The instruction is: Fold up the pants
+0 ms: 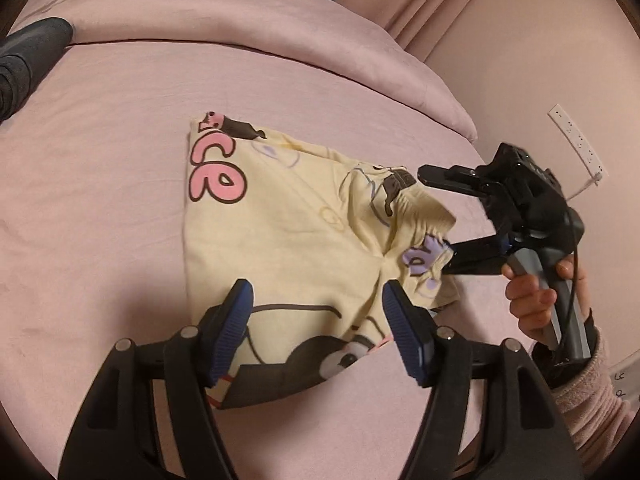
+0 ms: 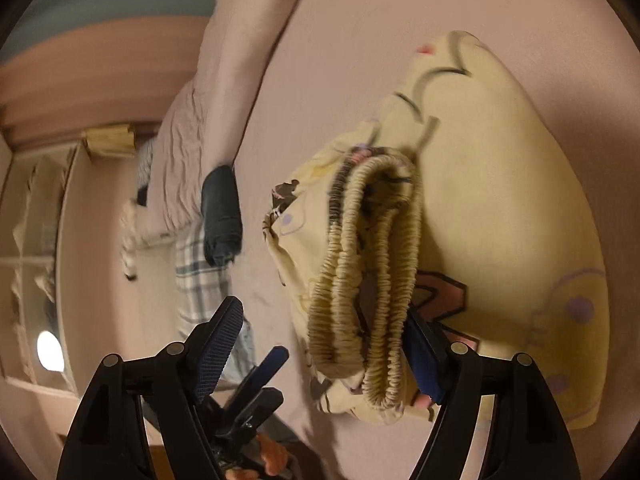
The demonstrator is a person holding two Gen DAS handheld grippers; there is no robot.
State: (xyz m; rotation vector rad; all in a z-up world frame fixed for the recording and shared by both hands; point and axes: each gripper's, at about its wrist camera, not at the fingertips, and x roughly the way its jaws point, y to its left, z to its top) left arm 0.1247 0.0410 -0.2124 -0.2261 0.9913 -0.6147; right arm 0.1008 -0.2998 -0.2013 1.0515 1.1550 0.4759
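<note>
The right gripper [image 1: 436,210] has its jaws spread around the bunched elastic waistband [image 2: 372,280], one finger touching it, nothing pinched. The left gripper [image 1: 320,328] hovers with its jaws apart over the yellow cartoon-print pants [image 1: 280,248], which lie partly folded mid-bed [image 1: 100,200], near the side edge. Risk: closing on only some waistband layers would let the others slip and undo the fold.

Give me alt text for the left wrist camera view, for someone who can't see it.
Yellow cartoon-print pants lie folded on a pink bed. The open left gripper hovers over their near edge, while the open right gripper, held in a hand, straddles the waistband.
</note>
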